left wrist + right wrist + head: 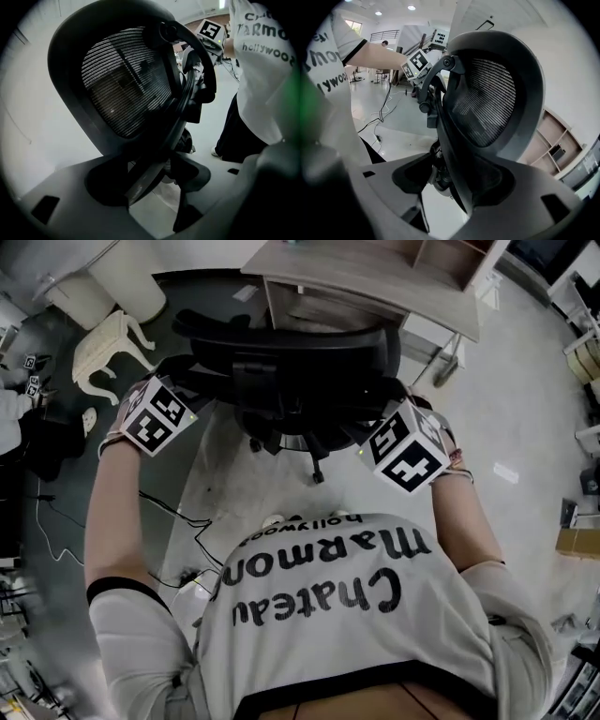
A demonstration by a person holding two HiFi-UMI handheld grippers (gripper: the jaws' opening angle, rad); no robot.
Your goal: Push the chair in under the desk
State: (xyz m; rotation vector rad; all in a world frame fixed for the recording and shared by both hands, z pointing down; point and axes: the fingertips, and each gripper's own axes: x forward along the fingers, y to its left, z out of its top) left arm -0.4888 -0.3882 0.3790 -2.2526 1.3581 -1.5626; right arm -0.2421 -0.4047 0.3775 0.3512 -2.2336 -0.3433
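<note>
Beyond both grippers stood the light wooden desk (375,277), its near edge running crosswise ahead of them. Close against that edge, and held between the two grippers, was the black mesh-backed office chair (291,362). Its backrest was turned toward the person and its front toward the desk, so the chair faced away from the grippers. The long top edge of the backrest ran left to right from one gripper to the other, and the backrest hid the seat from above. The person's bare left forearm (117,512) and right forearm (469,512) reached forward and down from the sleeves of a white printed T-shirt (319,615), roughly parallel, one to each side of the backrest. Well out to the left of the left gripper (154,168) a small white table with curved legs (108,348) stood on the floor. That gripper's jaws were closed on the left rim of the backrest, the dark frame running up between them and lying against the left jaw. The right gripper (457,173) mirrored it, its jaws clamped on the right rim with the frame against the right jaw. Each gripper's cube with square markers, left (155,416) and right (408,451), sat tilted just behind the backrest's corners. Thin dark cables (178,517) trailed over the floor below and behind the left gripper.
</note>
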